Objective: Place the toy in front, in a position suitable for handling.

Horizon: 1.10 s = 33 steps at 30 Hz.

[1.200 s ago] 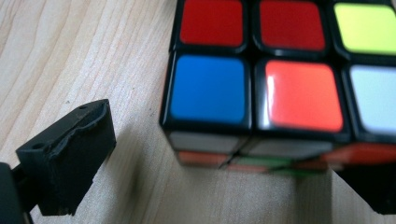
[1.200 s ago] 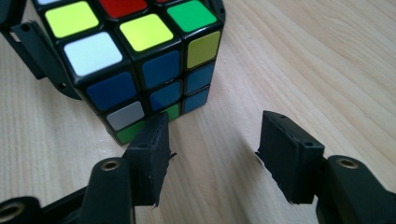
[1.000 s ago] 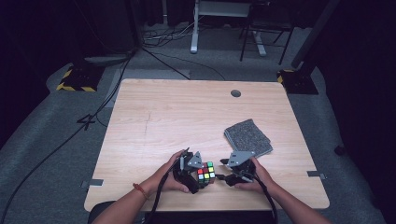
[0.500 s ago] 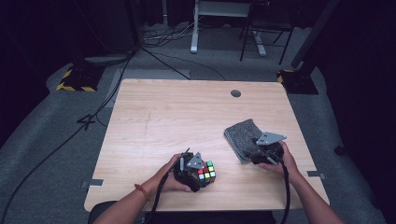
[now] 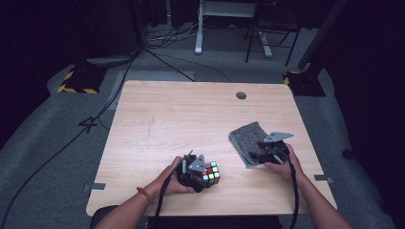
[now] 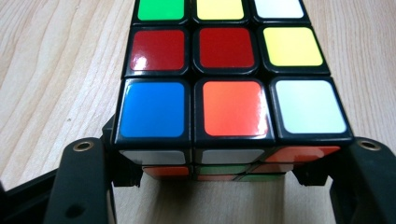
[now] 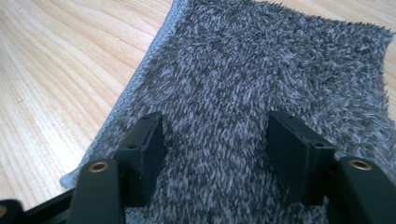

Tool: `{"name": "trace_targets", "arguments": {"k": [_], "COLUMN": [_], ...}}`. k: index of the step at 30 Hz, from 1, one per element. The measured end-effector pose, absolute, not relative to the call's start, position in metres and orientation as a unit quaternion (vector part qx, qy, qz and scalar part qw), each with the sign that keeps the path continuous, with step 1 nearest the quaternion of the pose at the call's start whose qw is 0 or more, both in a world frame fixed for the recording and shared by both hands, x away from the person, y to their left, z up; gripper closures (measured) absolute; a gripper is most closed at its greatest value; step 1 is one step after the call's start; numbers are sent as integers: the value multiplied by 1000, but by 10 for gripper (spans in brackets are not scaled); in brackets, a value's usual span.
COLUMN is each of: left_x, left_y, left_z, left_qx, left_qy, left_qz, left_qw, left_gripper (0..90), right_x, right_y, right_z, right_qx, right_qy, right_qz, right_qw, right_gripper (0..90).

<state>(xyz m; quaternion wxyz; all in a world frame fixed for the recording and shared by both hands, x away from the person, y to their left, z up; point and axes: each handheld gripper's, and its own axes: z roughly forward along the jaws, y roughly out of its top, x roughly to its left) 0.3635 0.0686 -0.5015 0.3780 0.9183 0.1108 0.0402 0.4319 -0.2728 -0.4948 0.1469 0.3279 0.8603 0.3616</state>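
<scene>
While the wooden table (image 5: 191, 119) is standing on grey carpet in a dark room, cables are running across the floor beyond its far edge, where a desk frame and a chair base are also standing. Yellow-and-black striped blocks are sitting off both far corners. A round grommet (image 5: 241, 95) is sitting near the far edge, right of centre.

Near the front edge, left of centre, the cube (image 5: 210, 172) is resting on the table, and the left gripper (image 5: 199, 174) is clamping it; its jaws have just been closing and are now pressing on the cube's two sides. In the left gripper view the cube (image 6: 229, 84) is showing blue, orange and white squares nearest the jaws.

Toward the right edge, the grey cloth (image 5: 248, 140) is lying flat, well apart from the cube. The right gripper (image 5: 255, 155) is hovering over the cloth's near end, its jaws standing apart and gripping nothing; in the right gripper view the cloth (image 7: 261, 84) is lying beneath and between them.

Bare wood is lying open across the whole far half and the left side.
</scene>
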Motion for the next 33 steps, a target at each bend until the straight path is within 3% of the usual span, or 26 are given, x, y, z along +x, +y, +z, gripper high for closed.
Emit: {"name": "trace_targets", "arguments": {"k": [11,16,23,27,33], "left_x": [374,377,376,377,378], "left_y": [88,94,94,92,91], "left_z": [-501,-501,-503,-503,-503], "left_qx": [917,915,912,912,911], "left_qy": [125,145,169,174,182], "left_qz": [45,49,56,61,64], "left_qw": [377,373,370,367,365], "left_gripper": [333,324,195,167,146], "right_x": [404,395,408,418,415], "right_y": [-276,-274,-261,-268,-268], "right_z": [-485,-478,-485,-494,-495], "right_qx": [235,234,265,289,296], "right_qy": [912,905,885,880,878], "right_qz": [326,342,347,357,356], "right_qw": [82,102,163,123,119], "right_gripper": [378,329,277,273,334]}}
